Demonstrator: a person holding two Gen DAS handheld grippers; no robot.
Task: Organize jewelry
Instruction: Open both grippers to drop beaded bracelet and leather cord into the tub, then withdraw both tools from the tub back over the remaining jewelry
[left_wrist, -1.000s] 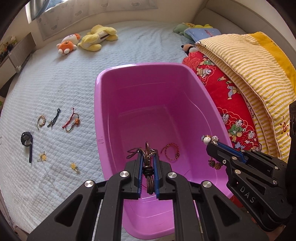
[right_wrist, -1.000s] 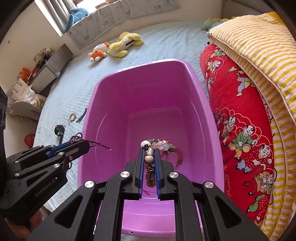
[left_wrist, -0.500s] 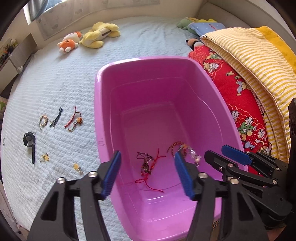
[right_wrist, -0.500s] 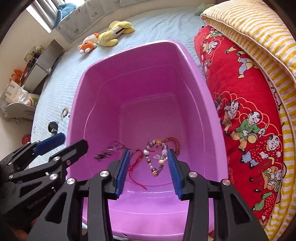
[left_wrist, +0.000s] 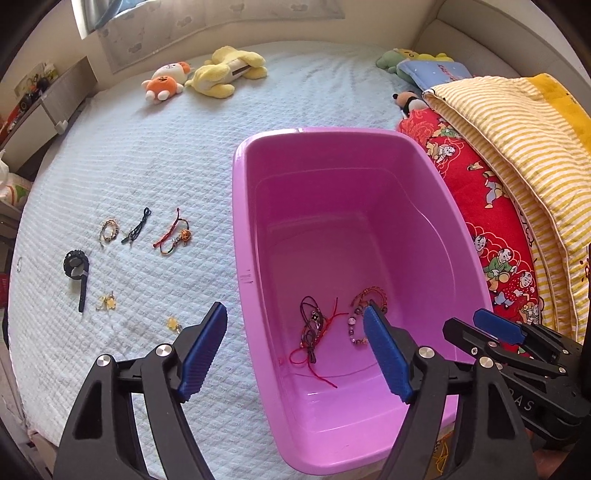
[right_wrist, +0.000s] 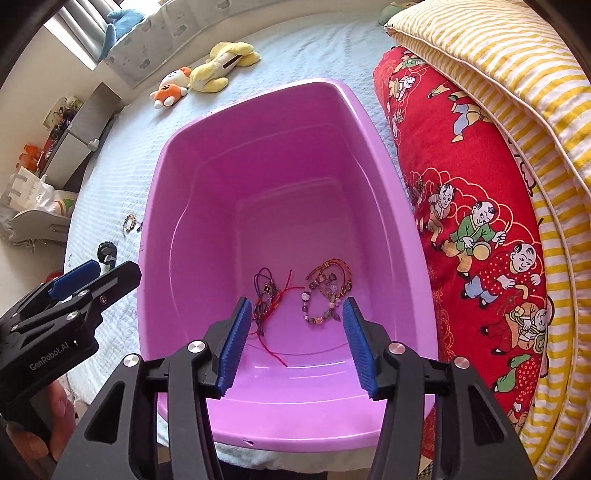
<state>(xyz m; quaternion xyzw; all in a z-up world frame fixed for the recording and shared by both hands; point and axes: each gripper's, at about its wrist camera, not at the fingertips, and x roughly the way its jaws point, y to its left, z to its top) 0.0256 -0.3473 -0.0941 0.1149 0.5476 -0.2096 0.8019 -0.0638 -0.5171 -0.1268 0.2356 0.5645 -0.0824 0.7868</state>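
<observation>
A pink plastic tub (left_wrist: 243, 221) (right_wrist: 155, 206) stands on the white bed. On its floor lie a dark cord bracelet with red string (left_wrist: 314, 332) (right_wrist: 266, 295), a beaded bracelet (left_wrist: 356, 328) (right_wrist: 321, 302) and a red braided bracelet (left_wrist: 373, 295) (right_wrist: 332, 269). My left gripper (left_wrist: 295, 310) (right_wrist: 116, 267) hovers over the tub's left wall, jaws opening and empty. My right gripper (right_wrist: 297, 302) (left_wrist: 463, 321) hangs above the tub's near end, jaws also opening, holding nothing. Several pieces remain on the bed: a bead bracelet (left_wrist: 109, 230), a dark cord (left_wrist: 137, 230), a red cord bracelet (left_wrist: 175, 236), a black watch (left_wrist: 77, 273).
Two small yellow charms (left_wrist: 107, 301) (left_wrist: 173, 324) lie near the bed's front edge. A red printed quilt (right_wrist: 461, 206) under a yellow striped blanket (right_wrist: 517, 74) presses against the tub's right side. Plush toys (left_wrist: 207, 75) rest at the far end.
Both grippers went from shut to wide apart. The cord bracelet dropped from the left and the beaded bracelet from the right; both now lie on the tub floor.
</observation>
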